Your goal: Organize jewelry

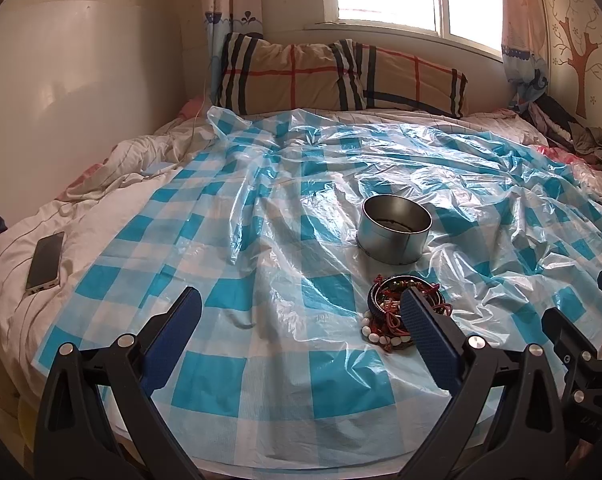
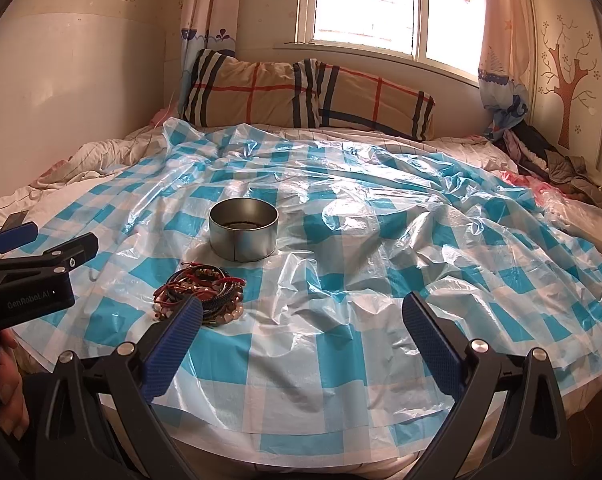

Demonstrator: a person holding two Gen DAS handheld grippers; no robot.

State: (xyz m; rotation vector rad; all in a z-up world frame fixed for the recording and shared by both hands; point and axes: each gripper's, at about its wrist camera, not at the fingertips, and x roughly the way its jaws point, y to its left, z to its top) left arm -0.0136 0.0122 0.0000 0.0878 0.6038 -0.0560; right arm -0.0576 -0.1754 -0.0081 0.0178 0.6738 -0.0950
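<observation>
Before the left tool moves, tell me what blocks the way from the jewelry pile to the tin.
Nothing visible: only wrinkled plastic sheet lies between the jewelry pile and the open tin.

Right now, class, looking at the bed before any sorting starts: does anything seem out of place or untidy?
Yes. The bracelets lie in one tangled heap on the checked plastic sheet, just in front of the round metal tin rather than inside it. The sheet is badly crumpled. A phone lies loose on the bedding at the left.
</observation>
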